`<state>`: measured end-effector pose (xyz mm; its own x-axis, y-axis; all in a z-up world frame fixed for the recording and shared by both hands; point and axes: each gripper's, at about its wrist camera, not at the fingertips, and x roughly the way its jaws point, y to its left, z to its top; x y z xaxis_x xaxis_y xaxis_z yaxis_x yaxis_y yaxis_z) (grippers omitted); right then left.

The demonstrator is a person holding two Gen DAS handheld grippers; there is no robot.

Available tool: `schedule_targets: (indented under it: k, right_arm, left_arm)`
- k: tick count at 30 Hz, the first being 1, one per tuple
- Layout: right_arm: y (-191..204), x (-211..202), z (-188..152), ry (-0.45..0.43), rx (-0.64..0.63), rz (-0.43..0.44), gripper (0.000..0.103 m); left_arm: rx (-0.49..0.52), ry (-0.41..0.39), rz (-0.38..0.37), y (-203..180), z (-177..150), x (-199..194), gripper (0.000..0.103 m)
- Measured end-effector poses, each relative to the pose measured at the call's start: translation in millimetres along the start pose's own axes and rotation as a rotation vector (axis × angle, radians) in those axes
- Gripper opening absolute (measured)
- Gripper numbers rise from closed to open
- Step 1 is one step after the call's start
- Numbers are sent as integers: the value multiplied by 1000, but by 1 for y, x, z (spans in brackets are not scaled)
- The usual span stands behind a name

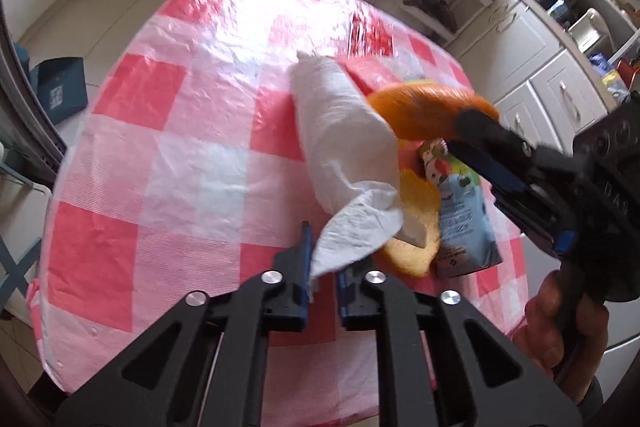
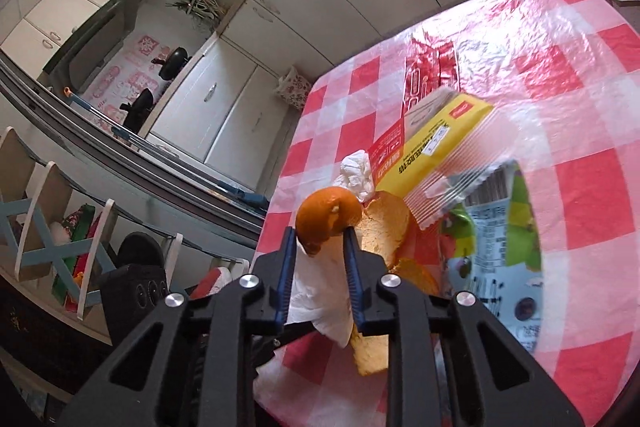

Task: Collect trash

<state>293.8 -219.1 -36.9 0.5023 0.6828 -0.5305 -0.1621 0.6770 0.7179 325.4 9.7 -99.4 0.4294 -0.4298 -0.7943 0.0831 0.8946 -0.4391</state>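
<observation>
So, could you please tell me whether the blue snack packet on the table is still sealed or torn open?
Torn open. In the right wrist view the blue snack packet gapes at its jagged top edge, showing silver lining.

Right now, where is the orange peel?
The orange peel is pinched at the right tool's tips, raised over the checked table's edge, beside the white paper towel and above the bread slices.

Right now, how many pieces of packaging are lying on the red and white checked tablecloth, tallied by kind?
Yellow and red cardboard box: 1
Crinkled red foil wrapper: 1
Blue and green plastic snack bag: 1
Total: 3
</observation>
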Motion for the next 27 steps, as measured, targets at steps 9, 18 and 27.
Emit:
schedule_targets:
  k: [9,18,27]
  right_arm:
    - [-7,-43,-12,-39,-10,1,12]
    - [6,-27,-13,-31,-94,-122,54]
    - [8,6,13,-11,-64,-124,57]
  left_arm:
    - [-56,-25,11,19,-8,-19,4]
    - [-80,42,-11,29,-22,-10,26]
    - [-94,0,-3,14,-4,-2,53]
